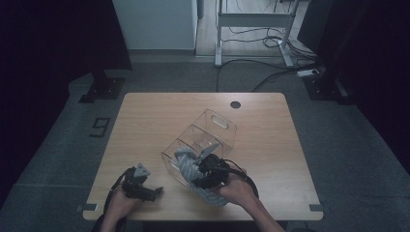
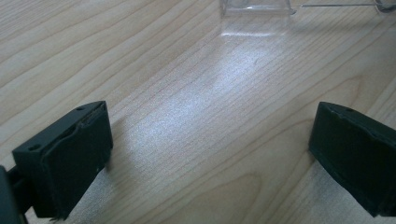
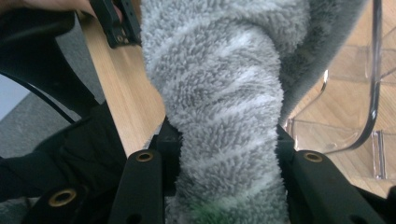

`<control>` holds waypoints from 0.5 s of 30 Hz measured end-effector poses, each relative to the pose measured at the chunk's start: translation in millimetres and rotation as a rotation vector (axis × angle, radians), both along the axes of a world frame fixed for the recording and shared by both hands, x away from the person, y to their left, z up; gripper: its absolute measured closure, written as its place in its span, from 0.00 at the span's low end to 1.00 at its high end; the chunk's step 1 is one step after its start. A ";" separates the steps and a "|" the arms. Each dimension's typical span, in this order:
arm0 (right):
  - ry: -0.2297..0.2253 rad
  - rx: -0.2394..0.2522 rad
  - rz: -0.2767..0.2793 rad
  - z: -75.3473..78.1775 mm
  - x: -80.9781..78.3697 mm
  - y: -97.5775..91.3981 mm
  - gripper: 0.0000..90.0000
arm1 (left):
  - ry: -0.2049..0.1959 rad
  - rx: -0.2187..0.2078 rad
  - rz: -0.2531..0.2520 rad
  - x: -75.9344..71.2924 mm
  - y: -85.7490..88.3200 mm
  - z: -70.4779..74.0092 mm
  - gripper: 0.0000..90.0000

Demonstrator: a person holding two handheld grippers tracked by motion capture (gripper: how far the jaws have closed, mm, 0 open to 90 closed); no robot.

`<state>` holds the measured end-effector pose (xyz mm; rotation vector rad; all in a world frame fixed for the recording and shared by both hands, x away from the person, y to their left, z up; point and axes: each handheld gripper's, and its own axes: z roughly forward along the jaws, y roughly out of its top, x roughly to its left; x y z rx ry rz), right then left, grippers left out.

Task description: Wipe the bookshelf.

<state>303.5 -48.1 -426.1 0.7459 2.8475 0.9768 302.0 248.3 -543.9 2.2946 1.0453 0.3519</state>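
Low and centre in the high view, the right gripper point(image 1: 209, 170) sits at the open mouth of a clear plastic bin point(image 1: 220, 126) that lies tipped on the wooden table point(image 1: 150, 121), with a fluffy grey striped cloth point(image 1: 186, 164) bunched between the gripper and the bin's near end. Part of the cloth trails toward the bottom edge of the frame, under the right hand point(image 1: 237, 188). At lower left, the left gripper point(image 1: 153, 192) rests on the table, well apart from the bin.

Across the left gripper view, the two black pads point(image 2: 70, 158) stand wide apart over bare wood with nothing between them; a corner of the clear bin point(image 2: 254, 7) peeks in at the top edge.

Up the middle of the right gripper view runs the cloth point(image 3: 224, 107), and the jaws are clamped on it from both sides, the pile squeezed in between the pads (a firm hold, by the look of it). The bin's transparent wall point(image 3: 369, 93) curves along the right side of the frame.

The likely trouble, as I judge it: the bin is light and nothing steadies it, so pushing the cloth inward could slide it across the table or roll it. The trailing end may also catch on the rim and drag back out when the jaws let go.
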 end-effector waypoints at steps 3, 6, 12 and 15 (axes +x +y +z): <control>-0.007 -0.021 -0.002 -6.7 -2.5 -0.5 0.67 | 0.000 0.001 0.000 0.2 0.2 0.0 0.00; -0.004 -0.030 -0.006 -15.7 -3.9 -0.8 0.67 | 0.001 0.000 -0.001 0.2 0.3 0.1 0.00; 0.004 -0.023 -0.017 -27.9 -3.6 -1.9 0.68 | -0.001 -0.002 0.003 0.3 0.2 -0.2 0.00; 0.005 -0.036 -0.020 -34.9 -4.0 -1.3 0.68 | -0.001 -0.003 0.003 0.5 0.3 -0.2 0.00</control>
